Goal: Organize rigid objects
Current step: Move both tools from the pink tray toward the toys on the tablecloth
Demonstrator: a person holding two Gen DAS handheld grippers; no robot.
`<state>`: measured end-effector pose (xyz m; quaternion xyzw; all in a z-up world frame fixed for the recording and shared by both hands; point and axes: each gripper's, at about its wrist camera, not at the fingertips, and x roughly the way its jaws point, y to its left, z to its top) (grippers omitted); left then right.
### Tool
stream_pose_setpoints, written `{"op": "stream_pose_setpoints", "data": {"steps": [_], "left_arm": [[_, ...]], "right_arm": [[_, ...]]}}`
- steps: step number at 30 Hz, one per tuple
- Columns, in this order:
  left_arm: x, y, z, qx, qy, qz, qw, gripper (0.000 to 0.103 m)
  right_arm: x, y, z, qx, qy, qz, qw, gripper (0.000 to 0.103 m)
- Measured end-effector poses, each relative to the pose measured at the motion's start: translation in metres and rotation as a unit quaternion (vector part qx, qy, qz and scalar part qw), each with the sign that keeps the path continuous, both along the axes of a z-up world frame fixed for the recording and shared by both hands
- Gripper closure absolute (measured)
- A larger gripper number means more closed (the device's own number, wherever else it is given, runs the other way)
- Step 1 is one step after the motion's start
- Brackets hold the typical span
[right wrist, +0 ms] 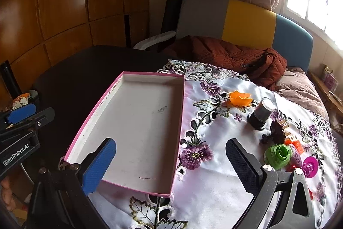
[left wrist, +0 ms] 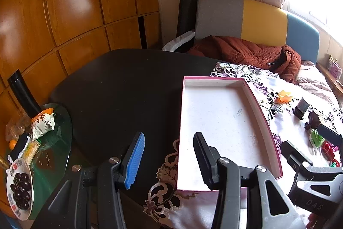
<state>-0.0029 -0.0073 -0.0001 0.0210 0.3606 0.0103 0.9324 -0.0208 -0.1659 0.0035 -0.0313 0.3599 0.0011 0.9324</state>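
We hold both tongs spread and empty, the left gripper [left wrist: 169, 159] and right gripper [right wrist: 171, 166], over the empty pink box [right wrist: 137, 121], because the toys [right wrist: 278, 156] beside it must go in.

Left tool [left wrist: 168, 159]: black frame, one blue ribbed pad, one black; silver screws. Right tool [right wrist: 171, 166]: same.

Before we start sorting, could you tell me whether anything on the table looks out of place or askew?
The small cylinder with a dark base leans instead of standing straight, just beyond the jumble of small toys. The pink box is empty, with faint scuff marks on its floor, and sits half off the flowered cloth. Nothing looks spilled or broken.
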Motion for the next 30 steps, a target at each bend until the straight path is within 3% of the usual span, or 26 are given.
{"op": "stream_pose_setpoints", "data": {"steps": [15,30], "left_arm": [[-0.006,-0.01,0.004,0.006,0.001,-0.026,0.9996,0.055],[-0.012,-0.056,0.001,-0.02,0.029,-0.13,0.9909,0.055]], "right_arm": [[-0.009,-0.054,0.012,-0.018,-0.016,-0.039,0.999,0.0],[-0.02,-0.144,0.031,-0.012,-0.028,-0.097,0.995,0.0]]}}
